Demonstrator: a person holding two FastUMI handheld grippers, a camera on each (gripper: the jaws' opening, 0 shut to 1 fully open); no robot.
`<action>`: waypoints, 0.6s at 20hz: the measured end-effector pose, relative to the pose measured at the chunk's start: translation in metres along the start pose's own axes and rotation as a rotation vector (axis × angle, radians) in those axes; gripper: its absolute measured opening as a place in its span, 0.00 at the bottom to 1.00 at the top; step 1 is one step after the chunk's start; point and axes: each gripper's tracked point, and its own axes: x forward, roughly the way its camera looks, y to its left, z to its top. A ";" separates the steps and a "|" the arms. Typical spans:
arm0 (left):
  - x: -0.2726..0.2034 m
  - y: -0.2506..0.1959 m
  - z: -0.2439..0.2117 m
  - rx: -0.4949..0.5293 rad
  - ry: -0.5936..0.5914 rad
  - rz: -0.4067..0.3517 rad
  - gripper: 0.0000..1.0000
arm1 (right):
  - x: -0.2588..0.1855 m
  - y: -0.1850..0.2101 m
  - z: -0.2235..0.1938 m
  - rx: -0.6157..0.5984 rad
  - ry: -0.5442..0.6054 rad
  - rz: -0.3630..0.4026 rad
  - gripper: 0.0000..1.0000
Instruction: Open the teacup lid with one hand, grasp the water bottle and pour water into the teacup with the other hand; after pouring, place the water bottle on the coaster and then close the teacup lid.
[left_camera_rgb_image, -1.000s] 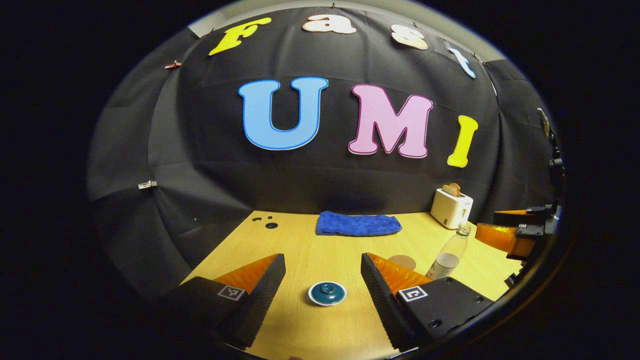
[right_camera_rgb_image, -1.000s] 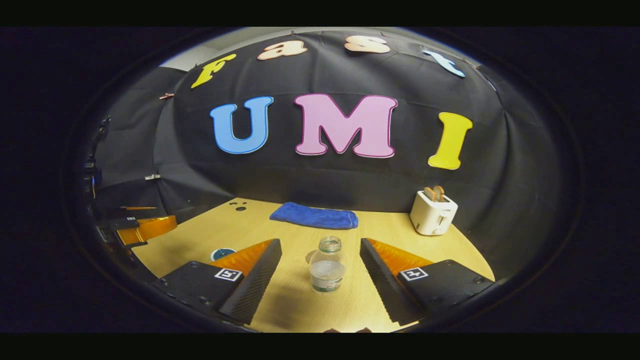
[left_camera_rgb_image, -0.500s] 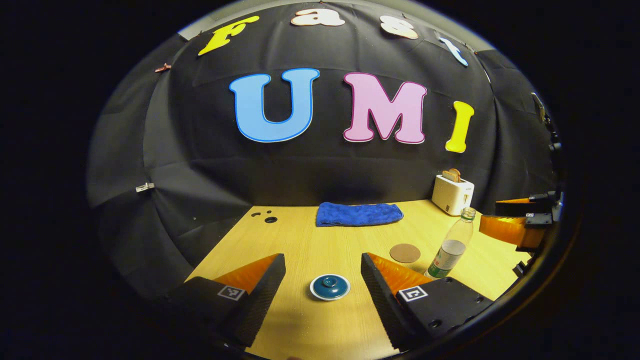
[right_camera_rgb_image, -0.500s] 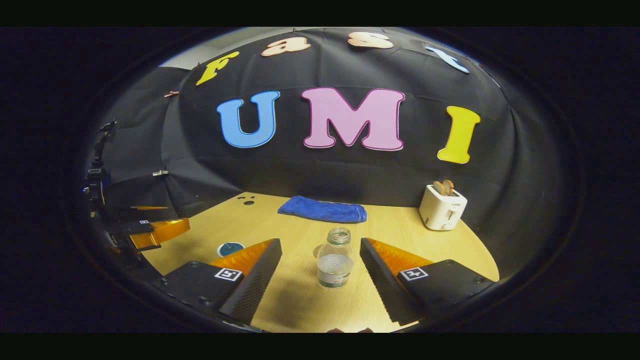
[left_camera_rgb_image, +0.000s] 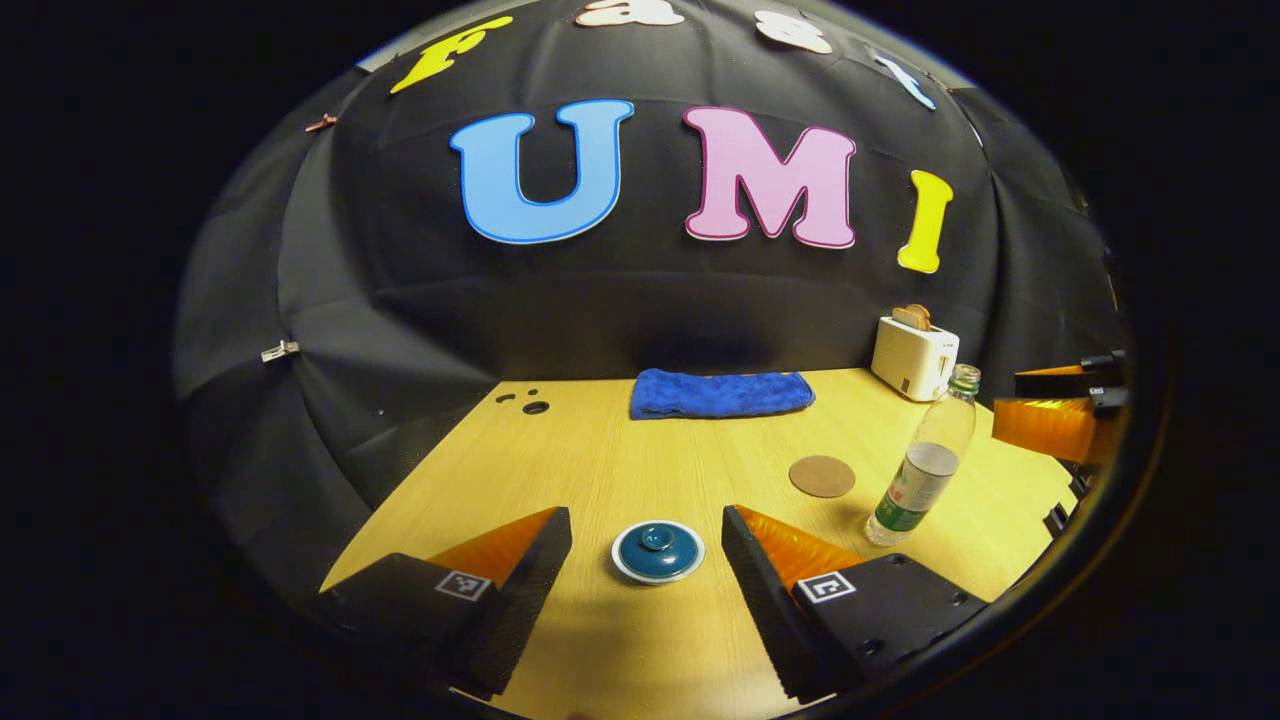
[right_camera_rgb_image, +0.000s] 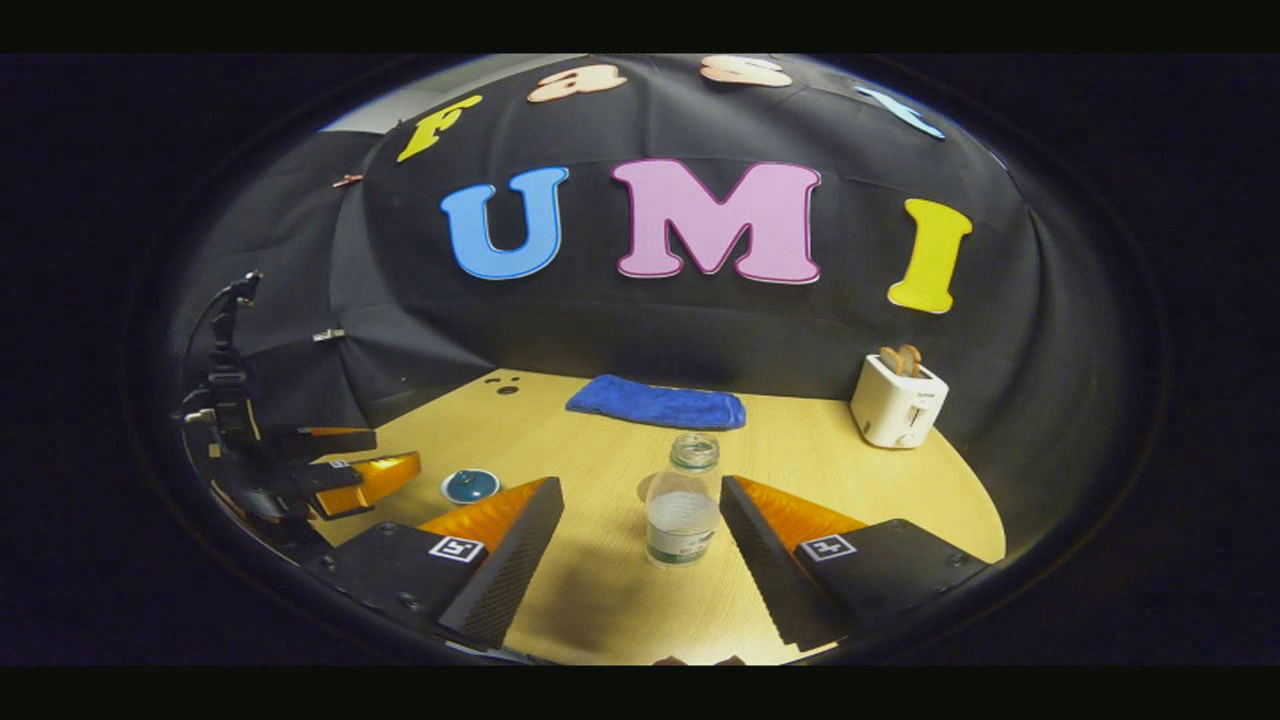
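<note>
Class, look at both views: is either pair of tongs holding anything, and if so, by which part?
Nothing is held. The left tongs stand open around the teacup lid; the right tongs stand open around the water bottle.

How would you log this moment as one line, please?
left gripper: open, facing teacup lid | right gripper: open, facing water bottle | coaster: bare

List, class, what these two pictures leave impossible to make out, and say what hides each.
- Teacup: in the left gripper view, its lid covers the body and contents.
- Coaster: in the right gripper view, mostly hidden behind the water bottle.
- Bottle label: too small to read.
- Toaster contents: too small to identify.
</note>
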 end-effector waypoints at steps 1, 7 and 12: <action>0.006 0.000 -0.002 0.000 0.001 0.001 0.95 | 0.001 -0.001 -0.003 -0.003 0.006 0.000 0.98; 0.037 -0.001 -0.021 -0.001 0.005 -0.021 0.94 | 0.010 -0.002 -0.020 -0.006 0.043 -0.011 0.98; 0.063 -0.003 -0.039 0.047 -0.011 -0.044 0.87 | 0.014 0.002 -0.039 -0.044 0.073 -0.006 0.98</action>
